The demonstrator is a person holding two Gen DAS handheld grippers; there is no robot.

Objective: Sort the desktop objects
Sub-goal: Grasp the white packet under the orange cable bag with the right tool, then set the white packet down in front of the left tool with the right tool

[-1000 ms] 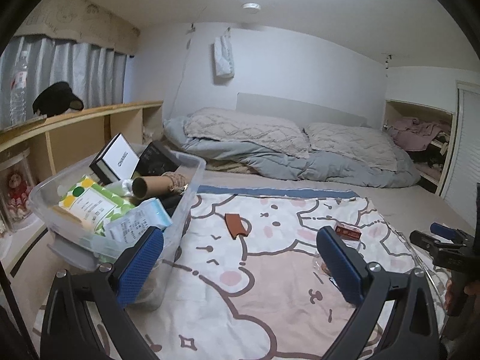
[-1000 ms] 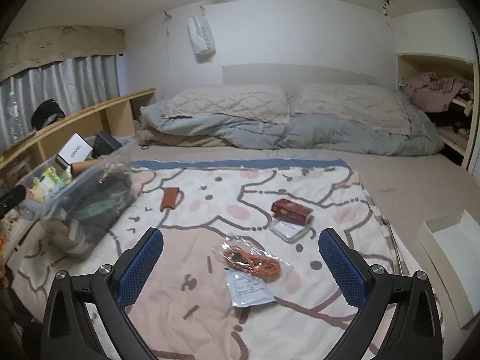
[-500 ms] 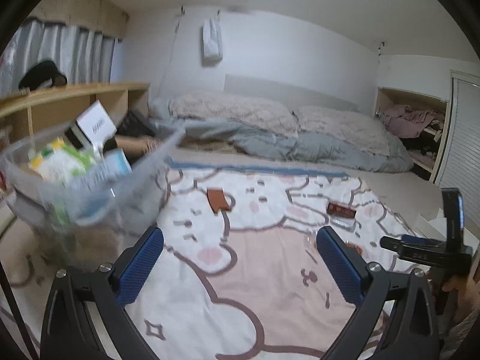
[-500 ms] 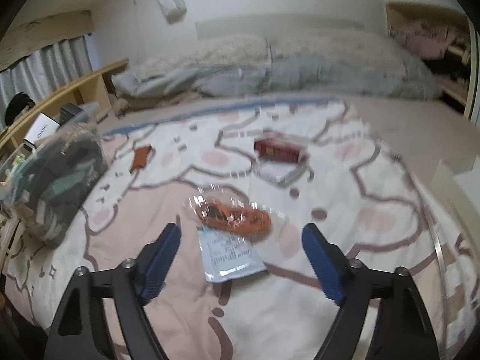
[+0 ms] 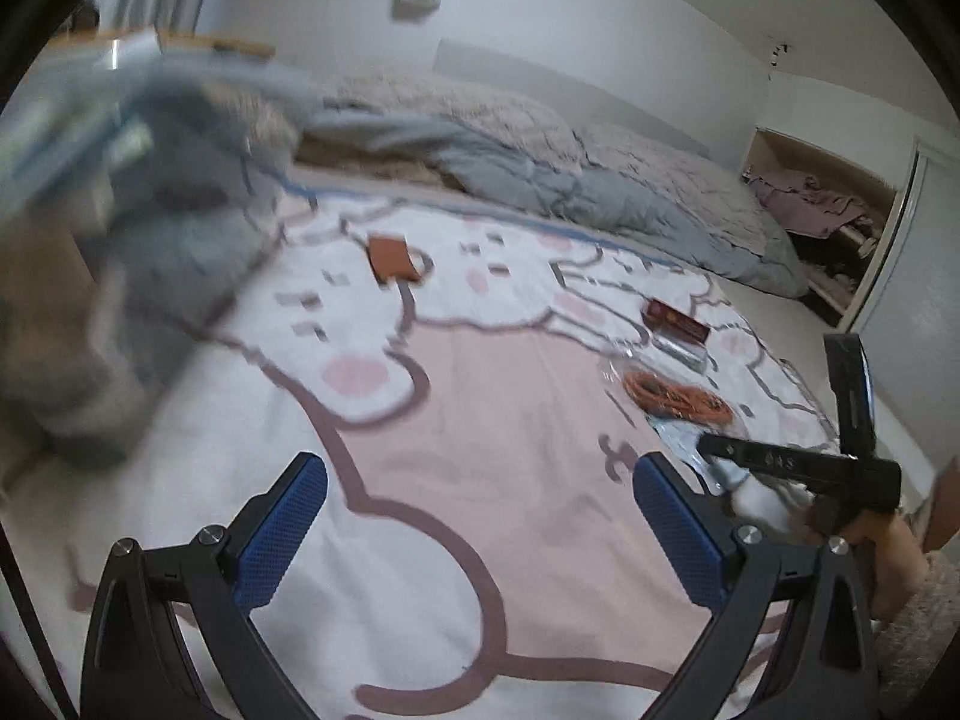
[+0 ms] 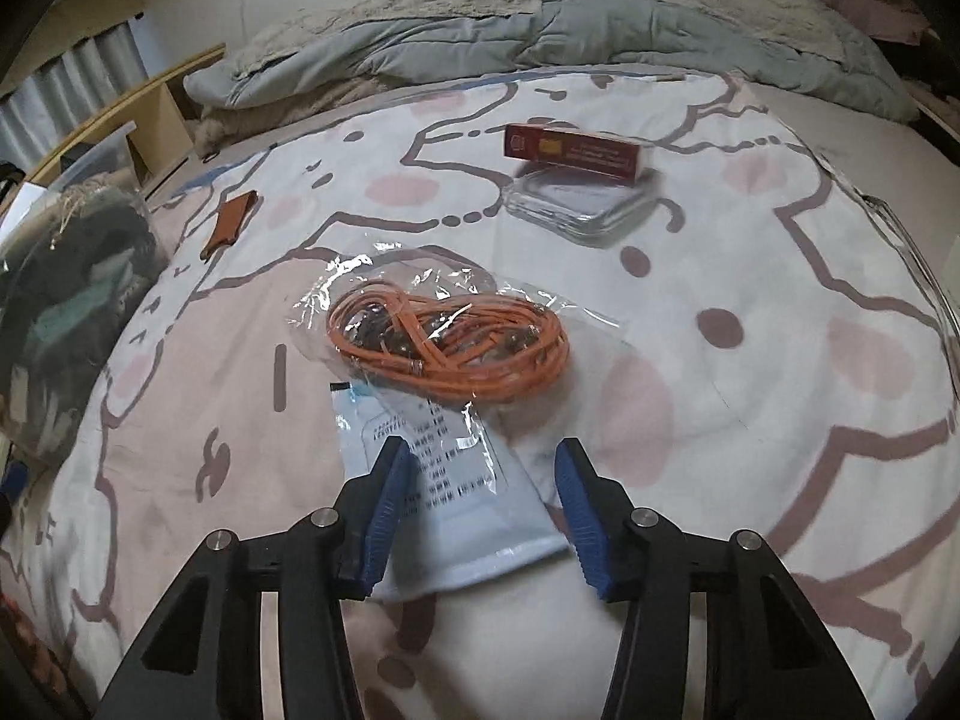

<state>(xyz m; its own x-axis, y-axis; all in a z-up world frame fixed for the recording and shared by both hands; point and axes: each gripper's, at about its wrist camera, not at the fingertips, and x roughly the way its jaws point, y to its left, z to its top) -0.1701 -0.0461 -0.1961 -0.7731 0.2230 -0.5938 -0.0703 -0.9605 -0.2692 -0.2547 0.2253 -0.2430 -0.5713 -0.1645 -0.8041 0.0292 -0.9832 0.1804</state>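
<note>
A white-blue packet (image 6: 456, 492) lies on the cartoon-print blanket between the fingers of my right gripper (image 6: 480, 474), which is open and low over it. An orange cable in a clear bag (image 6: 450, 342) lies just beyond the packet. A red box (image 6: 573, 151) rests on a clear case (image 6: 579, 207) farther back. A brown leather piece (image 6: 231, 222) lies at the left. My left gripper (image 5: 480, 516) is open and empty above the blanket. The left wrist view also shows the cable (image 5: 675, 399), the red box (image 5: 675, 317), the brown piece (image 5: 391, 258) and the right gripper (image 5: 798, 462).
A clear storage bin (image 5: 90, 228) full of items stands at the left, blurred; it also shows in the right wrist view (image 6: 66, 276). Pillows and a grey duvet (image 6: 540, 24) lie at the head of the bed. A wooden shelf (image 6: 120, 96) runs along the left.
My right gripper has come down and forward over the packet and its fingers have narrowed. My left gripper has swung right, away from the bin, and tilted down toward the blanket.
</note>
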